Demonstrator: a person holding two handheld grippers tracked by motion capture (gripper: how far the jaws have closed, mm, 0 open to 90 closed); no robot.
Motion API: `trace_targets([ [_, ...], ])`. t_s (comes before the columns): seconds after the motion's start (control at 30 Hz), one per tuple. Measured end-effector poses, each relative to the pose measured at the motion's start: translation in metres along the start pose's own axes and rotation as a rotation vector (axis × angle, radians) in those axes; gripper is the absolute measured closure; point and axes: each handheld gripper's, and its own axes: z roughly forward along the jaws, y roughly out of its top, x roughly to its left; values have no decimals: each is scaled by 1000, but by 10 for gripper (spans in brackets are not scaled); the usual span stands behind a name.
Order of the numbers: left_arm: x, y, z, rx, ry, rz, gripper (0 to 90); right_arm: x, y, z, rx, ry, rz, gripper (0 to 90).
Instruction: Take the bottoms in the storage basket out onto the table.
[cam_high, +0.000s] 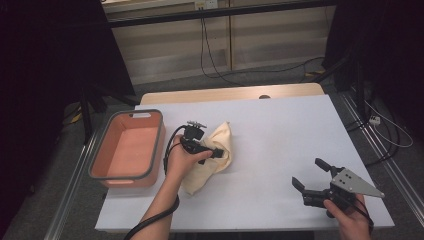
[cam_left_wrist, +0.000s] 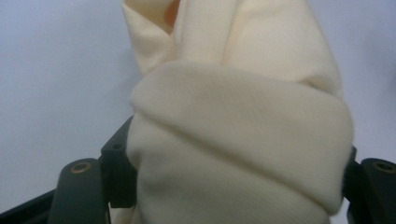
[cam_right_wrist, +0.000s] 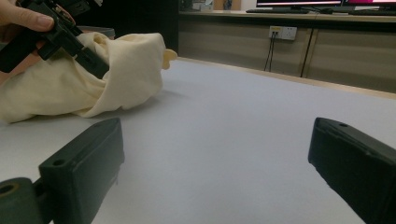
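Cream-coloured knit fabric, crumpled into a soft folded cloth (cam_high: 212, 155), is lying on the white table top (cam_high: 280, 150) just beside the salmon-pink rectangular plastic bin with a grey rim (cam_high: 127, 149), and it is the thing we are working on. We are judging it light, limp and not fragile; it is going to sag and unfold when lifted, so we are advising a hold on a thick fold or bunched roll rather than a single thin edge. The left gripper (cam_left_wrist: 233, 186) is lying low over the cloth, pointing across it to the right in the high view, with a bulky roll of cloth (cam_left_wrist: 243, 140) between its jaws; whether the pads are pressing the roll or standing just off it we cannot tell. The right gripper (cam_high: 311, 175) is resting well apart near the front right of the table, held low and level, its jaws spread wide with nothing between them.
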Motion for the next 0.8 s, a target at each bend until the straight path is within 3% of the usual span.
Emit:
trace_targets([
  [0.4, -3, 0, -6, -4, 3, 23, 253, 1, 0, 1, 2, 3, -5, 34],
  [0.8, -3, -1, -19, -39, -7, 34, 228, 1, 0, 3, 3, 7, -6, 35],
])
